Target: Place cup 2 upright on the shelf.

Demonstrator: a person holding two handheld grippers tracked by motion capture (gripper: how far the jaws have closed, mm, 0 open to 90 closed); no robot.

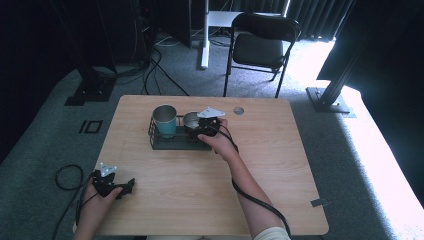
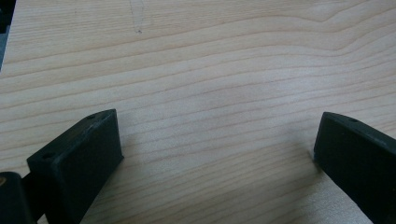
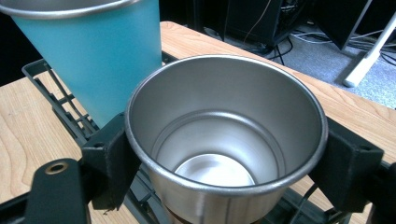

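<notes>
The right gripper [image 3: 226, 163] is clamped on the steel cup [image 3: 224, 140], its 2 jaws pressing the cup's outer wall from either side just below the rim. The cup stands upright and empty in the dark wire rack [image 1: 160, 142] near the far middle of the counter [image 1: 200, 200], just beside a teal cup [image 1: 165, 120] that stands in the same rack. The left gripper [image 2: 217, 154] rests at the counter's near left edge with its jaws spread wide and nothing between them but bare wood.
</notes>
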